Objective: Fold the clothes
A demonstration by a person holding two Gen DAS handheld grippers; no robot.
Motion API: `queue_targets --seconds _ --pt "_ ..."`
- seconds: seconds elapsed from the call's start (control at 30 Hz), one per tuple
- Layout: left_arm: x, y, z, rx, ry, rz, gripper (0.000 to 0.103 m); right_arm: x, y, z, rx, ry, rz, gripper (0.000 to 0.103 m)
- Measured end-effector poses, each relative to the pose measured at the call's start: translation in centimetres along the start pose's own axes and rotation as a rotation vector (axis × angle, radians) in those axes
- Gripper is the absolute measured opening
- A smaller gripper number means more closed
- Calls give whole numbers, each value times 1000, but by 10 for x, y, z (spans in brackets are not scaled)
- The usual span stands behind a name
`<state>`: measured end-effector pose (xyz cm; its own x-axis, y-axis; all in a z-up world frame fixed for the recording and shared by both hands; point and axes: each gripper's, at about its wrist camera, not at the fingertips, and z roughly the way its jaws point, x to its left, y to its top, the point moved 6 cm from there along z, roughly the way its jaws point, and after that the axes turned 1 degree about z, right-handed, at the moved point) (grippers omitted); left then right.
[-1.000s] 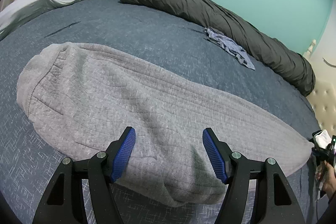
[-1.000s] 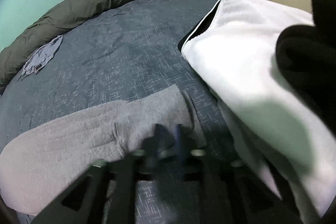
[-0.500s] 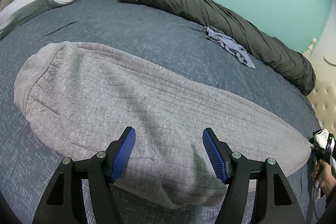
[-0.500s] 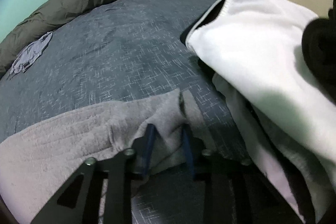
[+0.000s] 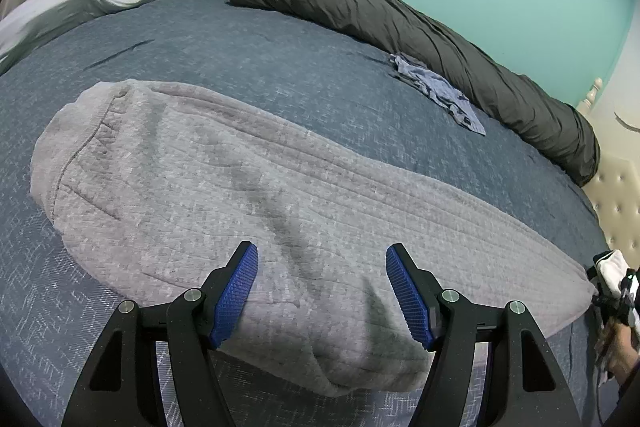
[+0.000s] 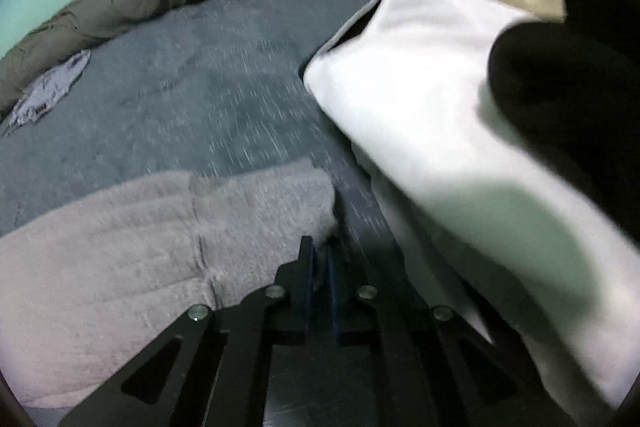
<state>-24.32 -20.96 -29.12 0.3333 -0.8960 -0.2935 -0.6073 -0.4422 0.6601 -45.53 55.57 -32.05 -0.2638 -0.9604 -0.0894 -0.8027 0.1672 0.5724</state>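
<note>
Your right gripper (image 6: 320,259) pinched the garment's (image 6: 160,235) corner.
Its jaws had just closed; your left gripper (image 5: 322,289) gaped, empty, above the cloth.

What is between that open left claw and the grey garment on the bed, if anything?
Nothing visible. The left gripper hangs open right over the grey garment, with only air between. The right gripper has just been closing, with the garment's corner between its jaws.
</note>
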Motion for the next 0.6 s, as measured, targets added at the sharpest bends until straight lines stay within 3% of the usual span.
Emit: queue_targets --seconds 0.1,0.17,0.3,0.4,0.43,0.47,0.53,0.6 --pt "4 1 -2 -2 -2 -7 71 5 -1 -8 -31 -108 -92 17" --pt "7 3 -3 -5 -3 -12 71 9 0 -21 -64 -159 -133 20" --pt "18 8 -10 -20 3 -31 71 28 -3 -64 -163 -125 -167 20" --pt "28 11 -15 -28 9 -46 71 88 -8 -92 -204 83 -275 26" --pt "31 11 -17 -30 10 -50 71 112 -12 -99 -202 154 -314 33" --pt "34 11 -18 -31 12 -54 71 139 -16 -105 -192 233 -351 41" --pt "40 10 -21 -33 16 -60 71 198 -26 -119 -156 405 -427 49" --pt "45 10 -23 -35 17 -64 71 253 -39 -126 -111 518 -505 49"
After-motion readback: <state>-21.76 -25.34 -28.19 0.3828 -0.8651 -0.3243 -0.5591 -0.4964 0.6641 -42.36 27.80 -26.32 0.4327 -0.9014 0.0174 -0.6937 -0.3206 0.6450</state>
